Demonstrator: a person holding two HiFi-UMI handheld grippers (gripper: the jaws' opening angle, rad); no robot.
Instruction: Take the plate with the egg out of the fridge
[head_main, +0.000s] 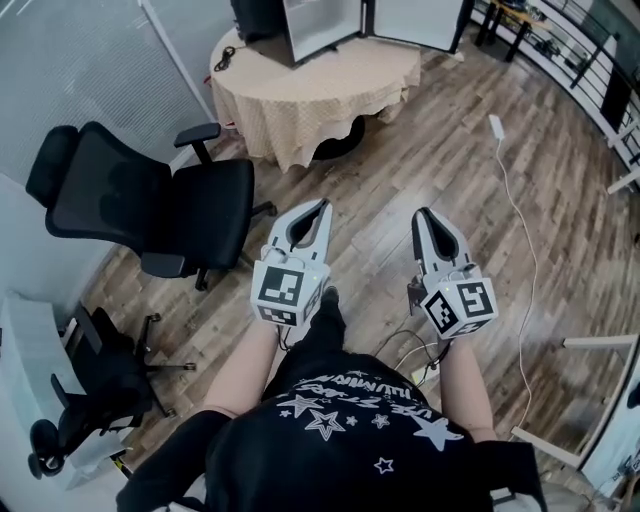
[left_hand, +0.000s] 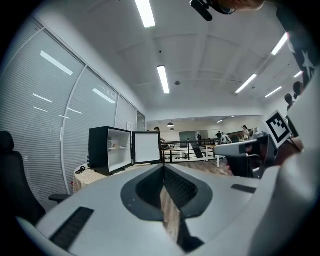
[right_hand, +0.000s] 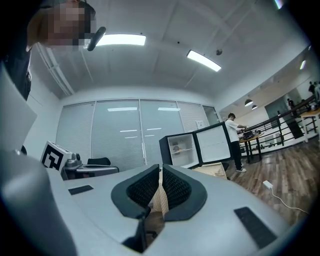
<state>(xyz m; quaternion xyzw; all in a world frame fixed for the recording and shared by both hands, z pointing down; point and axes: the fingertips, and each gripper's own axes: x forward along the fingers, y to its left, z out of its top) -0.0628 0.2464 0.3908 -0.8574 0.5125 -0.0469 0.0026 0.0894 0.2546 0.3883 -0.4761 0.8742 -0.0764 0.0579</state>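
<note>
I am holding my left gripper (head_main: 322, 205) and right gripper (head_main: 423, 213) level, both clenched and empty, aiming them at the open fridge (right_hand: 185, 149) on the table (head_main: 300, 100), well apart. What may be the plate (right_hand: 178, 148) is sitting on its shelf.

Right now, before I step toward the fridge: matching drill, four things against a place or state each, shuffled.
1 fridge
2 office chair
3 white cable
4 right gripper

A lying on the wood floor
B shut, nothing held
C on the round table, door open
D black, beside the table

Pairs: 1-C, 2-D, 3-A, 4-B
</note>
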